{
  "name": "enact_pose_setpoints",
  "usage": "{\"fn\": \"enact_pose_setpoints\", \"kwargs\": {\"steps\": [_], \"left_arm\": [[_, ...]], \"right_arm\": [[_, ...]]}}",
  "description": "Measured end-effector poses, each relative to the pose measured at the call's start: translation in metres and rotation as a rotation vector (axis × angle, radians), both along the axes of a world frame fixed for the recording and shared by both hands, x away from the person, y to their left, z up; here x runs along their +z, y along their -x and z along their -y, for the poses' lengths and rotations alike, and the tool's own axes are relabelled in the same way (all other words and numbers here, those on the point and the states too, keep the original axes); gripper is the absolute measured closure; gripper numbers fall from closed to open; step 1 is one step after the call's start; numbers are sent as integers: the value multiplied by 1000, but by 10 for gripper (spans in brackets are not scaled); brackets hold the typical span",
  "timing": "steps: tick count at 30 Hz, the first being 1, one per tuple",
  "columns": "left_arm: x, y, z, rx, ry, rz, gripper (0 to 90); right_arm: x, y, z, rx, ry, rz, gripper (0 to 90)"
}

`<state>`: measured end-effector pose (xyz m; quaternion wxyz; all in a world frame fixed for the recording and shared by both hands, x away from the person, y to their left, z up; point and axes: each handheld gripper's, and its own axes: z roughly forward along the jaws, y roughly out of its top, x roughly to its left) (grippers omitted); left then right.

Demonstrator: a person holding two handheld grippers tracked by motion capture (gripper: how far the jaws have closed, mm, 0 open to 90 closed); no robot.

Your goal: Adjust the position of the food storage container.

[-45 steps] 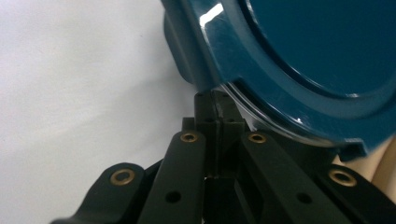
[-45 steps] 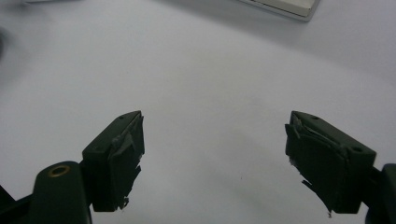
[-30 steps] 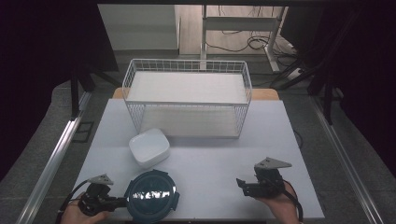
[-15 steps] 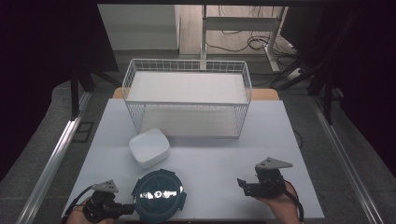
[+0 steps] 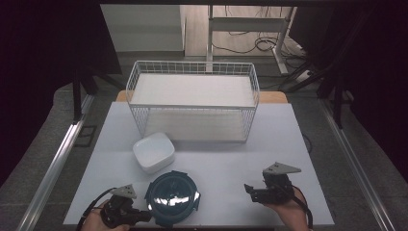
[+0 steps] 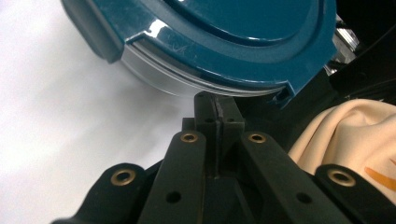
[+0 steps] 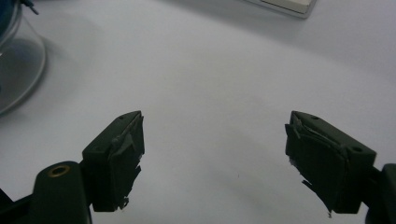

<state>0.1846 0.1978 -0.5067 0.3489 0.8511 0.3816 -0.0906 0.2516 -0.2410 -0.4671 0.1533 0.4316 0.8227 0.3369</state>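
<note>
At the near edge of the white table [image 5: 288, 130], left of centre: one round container [image 5: 172, 198], clear body with a dark teal lid, upright, partly overhanging or flush with the table's front edge; which, cannot be told.

Left gripper [image 5: 126, 213]: held in the person's left hand [image 5: 98, 220], just beside the container's left rim. In the left gripper view the two black jaws are pressed together with no gap, their tips under the lid's rim [image 6: 224, 70]; whether anything is pinched between them cannot be told.

Right gripper [image 5: 260, 191]: held in the person's right hand [image 5: 287, 211], well apart from the container, pointing left. In the right gripper view its jaws stand wide apart over bare table, nothing between them.

White square bowl [image 5: 153, 152]: just behind the container, apart from it.

White wire basket [image 5: 192, 77]: at the table's far side, upright, behind the bowl.
</note>
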Motion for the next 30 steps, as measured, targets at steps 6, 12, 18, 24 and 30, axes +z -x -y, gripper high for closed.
{"fn": "enact_pose_setpoints", "kwargs": {"steps": [6,12,18,24,30], "left_arm": [[-1,-10,16,-34,6,-2,900],[-2,-19,26,-46,11,0,900],[-2,-25,29,-42,15,4,900],[-5,-27,34,-45,25,1,900],[4,-20,28,-17,49,20,900]], "right_arm": [[0,0,1,1,0,0,196],[-1,-1,1,0,2,-4,196],[-1,0,1,2,3,-2,196],[-1,0,0,4,5,-4,196],[1,0,2,0,-5,1,196]]}}
